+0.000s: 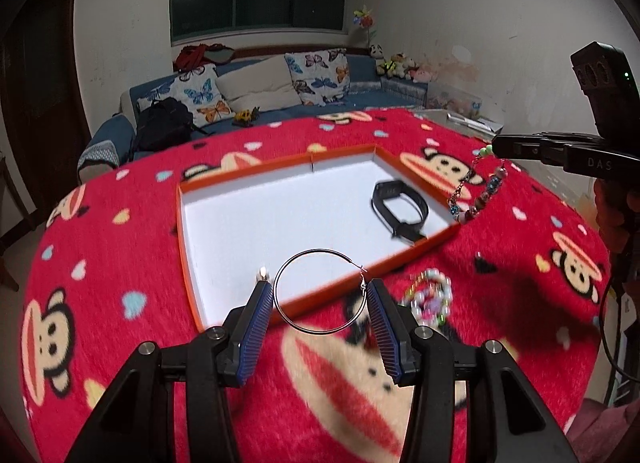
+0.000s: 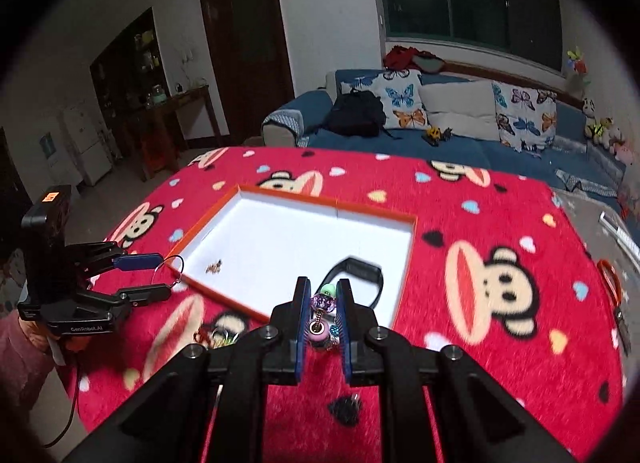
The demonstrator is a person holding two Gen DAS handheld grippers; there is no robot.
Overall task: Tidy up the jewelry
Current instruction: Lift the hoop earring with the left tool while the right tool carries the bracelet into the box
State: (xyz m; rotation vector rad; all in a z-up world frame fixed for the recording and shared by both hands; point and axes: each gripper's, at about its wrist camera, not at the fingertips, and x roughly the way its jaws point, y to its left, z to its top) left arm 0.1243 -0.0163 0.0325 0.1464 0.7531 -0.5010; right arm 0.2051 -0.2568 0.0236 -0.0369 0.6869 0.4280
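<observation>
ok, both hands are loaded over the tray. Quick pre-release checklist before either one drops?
1. Left gripper holds the hoop earring between its jaws: ok.
2. Hoop above the tray: not ok, it straddles the near rim.
3. Right gripper shut on the bead bracelet: ok.
4. Bracelet above the tray: cannot tell, it hangs near the right rim.
5. Drop spots free: ok, only the black wristband and a small trinket lie inside.
6. Pearl bracelet on the cloth: not ok, still outside the tray.
</observation>
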